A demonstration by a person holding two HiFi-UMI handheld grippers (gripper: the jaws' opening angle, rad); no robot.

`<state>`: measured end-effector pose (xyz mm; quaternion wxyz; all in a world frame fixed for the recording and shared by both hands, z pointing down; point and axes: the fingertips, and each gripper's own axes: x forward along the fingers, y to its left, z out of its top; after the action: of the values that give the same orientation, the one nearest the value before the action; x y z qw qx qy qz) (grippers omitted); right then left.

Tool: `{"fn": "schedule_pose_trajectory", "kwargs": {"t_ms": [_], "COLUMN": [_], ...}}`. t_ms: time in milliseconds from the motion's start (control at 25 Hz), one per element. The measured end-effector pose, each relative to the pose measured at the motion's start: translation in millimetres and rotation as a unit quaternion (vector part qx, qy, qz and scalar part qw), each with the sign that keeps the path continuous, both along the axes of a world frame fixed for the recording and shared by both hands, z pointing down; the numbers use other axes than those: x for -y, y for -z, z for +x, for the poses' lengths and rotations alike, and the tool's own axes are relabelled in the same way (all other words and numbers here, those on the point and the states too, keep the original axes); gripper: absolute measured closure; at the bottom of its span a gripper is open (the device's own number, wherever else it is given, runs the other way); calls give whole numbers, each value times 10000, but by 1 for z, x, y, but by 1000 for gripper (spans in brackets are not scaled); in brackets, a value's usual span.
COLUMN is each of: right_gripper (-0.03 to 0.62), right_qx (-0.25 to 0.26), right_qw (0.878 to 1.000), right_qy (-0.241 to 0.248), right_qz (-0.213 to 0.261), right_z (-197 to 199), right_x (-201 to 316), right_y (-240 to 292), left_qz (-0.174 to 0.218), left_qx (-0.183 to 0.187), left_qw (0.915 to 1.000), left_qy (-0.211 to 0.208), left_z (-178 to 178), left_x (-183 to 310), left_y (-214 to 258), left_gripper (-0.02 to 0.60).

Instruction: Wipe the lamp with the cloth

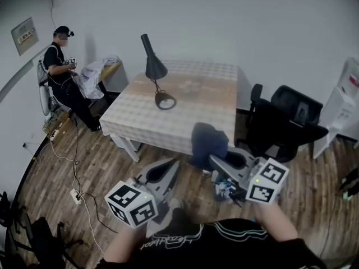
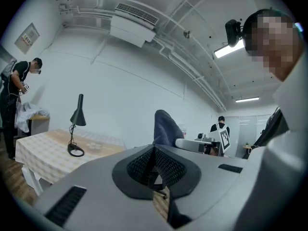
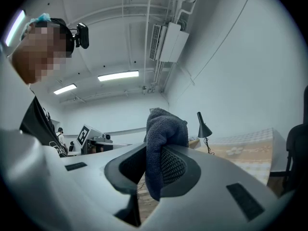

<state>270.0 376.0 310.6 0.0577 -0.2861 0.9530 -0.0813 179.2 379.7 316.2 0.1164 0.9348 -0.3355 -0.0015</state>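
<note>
Clamping cloth [image 3: 166, 129], right claw [image 3: 153, 170], lamp [image 3: 203, 127] well apart

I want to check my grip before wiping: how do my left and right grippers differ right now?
The right gripper is clamped on the dark cloth, while the left gripper holds nothing. The cloth's fold keeps the right gripper's jaws slightly parted, whereas the left gripper's jaws are closed together. Both are short of the table, and neither touches the lamp.
</note>
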Motion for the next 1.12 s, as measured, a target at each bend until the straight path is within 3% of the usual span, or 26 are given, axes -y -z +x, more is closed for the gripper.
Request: {"fn": "schedule_pose_trajectory", "kwargs": {"t_ms": [240, 560, 1120], "right_gripper": [533, 533, 533], "right_qx": [-41, -95, -116], "right_qw": [9998, 9990, 9978], "right_qy": [-213, -419, -535], "right_qz": [-22, -98, -363], "right_z": [1, -17, -94], "right_x": [28, 102, 307], "right_y": [-6, -8, -10], "left_qz": [21, -47, -371], "left_qx": [-31, -99, -167], "left_qw": [9998, 9994, 9988], "left_qy": [-171, -340, -285], "left_z": [-2, -22, -105], "left_x": [29, 106, 314], "left_y": [-6, -10, -19], "left_gripper": [581, 581, 581]}}
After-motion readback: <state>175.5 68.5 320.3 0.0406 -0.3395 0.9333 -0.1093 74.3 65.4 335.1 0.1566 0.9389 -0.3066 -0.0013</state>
